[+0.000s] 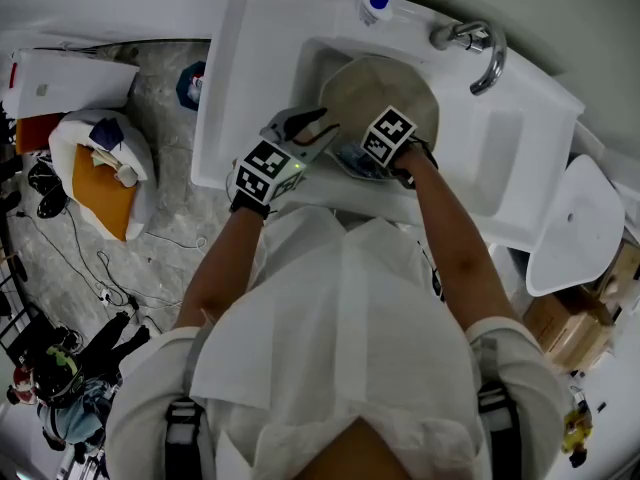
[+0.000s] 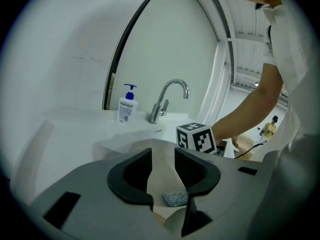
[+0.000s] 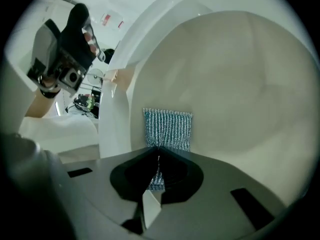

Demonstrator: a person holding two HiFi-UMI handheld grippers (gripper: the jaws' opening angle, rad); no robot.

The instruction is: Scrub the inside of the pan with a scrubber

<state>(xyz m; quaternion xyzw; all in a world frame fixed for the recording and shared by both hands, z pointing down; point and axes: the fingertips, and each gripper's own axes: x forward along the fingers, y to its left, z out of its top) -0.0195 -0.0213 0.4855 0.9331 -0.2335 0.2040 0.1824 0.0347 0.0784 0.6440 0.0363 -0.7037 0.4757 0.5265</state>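
Since the scrubber (image 3: 167,129) is a thin woven pad of shiny blue-grey mesh, it is judged to be light, soft and easily folded, and probably slippery when wet. It is best taken by one edge, so that most of the pad is free to rub. It is held in this way: the right claw (image 3: 157,151) is pressed together on its lower edge. The free part stands out at twelve o'clock from the jaw tips and is laid flat against the pale inside of the pan (image 3: 240,84).

The pan is judged to be stiff and much heavier than the pad, with a smooth inner surface that could be scratched by hard rubbing. It may slide or rock in the sink (image 1: 250,68) when it is pushed, so it should be steadied at the rim or the handle.

In the head view the pan is seen tilted in the basin, at about two o'clock from the left claw (image 2: 162,153). The left claw is spread, and the inside of the pan and the scrubber are seen through the gap between its jaws. A tan part is seen low between the jaws, near their roots. Whether it belongs to the pan, and whether it is touched, cannot be told.
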